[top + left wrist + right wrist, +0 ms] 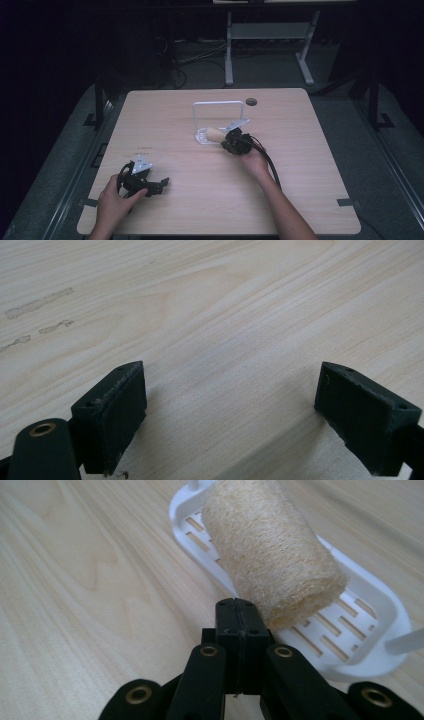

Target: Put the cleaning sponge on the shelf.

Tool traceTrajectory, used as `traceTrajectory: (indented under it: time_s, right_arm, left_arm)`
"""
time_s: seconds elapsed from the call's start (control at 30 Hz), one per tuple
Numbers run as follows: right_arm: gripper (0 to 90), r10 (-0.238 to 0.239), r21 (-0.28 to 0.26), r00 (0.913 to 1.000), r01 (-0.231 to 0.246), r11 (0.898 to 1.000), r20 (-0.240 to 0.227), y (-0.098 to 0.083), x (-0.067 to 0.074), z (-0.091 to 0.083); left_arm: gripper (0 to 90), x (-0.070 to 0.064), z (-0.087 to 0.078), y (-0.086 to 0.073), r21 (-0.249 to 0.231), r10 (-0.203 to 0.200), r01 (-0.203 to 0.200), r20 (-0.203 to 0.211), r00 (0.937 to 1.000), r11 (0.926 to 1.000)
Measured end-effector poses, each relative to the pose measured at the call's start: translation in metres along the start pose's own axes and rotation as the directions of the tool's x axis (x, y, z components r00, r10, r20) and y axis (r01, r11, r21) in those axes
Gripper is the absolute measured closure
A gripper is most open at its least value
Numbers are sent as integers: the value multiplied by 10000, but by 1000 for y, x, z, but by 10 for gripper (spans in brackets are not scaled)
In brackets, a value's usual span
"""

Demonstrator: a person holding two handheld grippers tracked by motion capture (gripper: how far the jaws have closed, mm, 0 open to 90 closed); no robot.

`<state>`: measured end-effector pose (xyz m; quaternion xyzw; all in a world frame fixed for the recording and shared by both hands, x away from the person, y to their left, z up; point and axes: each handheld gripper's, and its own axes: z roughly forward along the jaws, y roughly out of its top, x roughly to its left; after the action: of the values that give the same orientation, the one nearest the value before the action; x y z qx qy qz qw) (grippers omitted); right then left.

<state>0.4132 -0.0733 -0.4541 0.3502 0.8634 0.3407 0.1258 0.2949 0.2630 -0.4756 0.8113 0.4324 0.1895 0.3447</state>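
1. The pale wooden table carries a white plastic slotted tray with a tall white wire loop handle near its middle.
2. A beige, rough-fibred loofah cylinder lies on the white tray; in the high view the same cylinder sits on the tray's base, under the loop handle.
3. The right gripper has its two black jaws pressed flat together with nothing between them; in its own view their joined tips sit just beside the near end of the loofah, and whether they touch it cannot be told.
4. In the high view the right gripper lies just right of the tray, held in the person's right hand.
5. The left gripper stands wide, its jaws well apart over bare wood with nothing between them.
6. In the high view the left gripper rests low near the table's front left part, held by the left hand, well apart from the tray.
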Motion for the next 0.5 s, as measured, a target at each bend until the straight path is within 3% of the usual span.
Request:
traceTrajectory:
  time_s: [0.5]
  right_arm:
    - [896,250,-17,9982,-249,9997,553,-1,-15,-1]
  left_arm:
    - [127,0,0,0,21,10,-10,3,10000,10000]
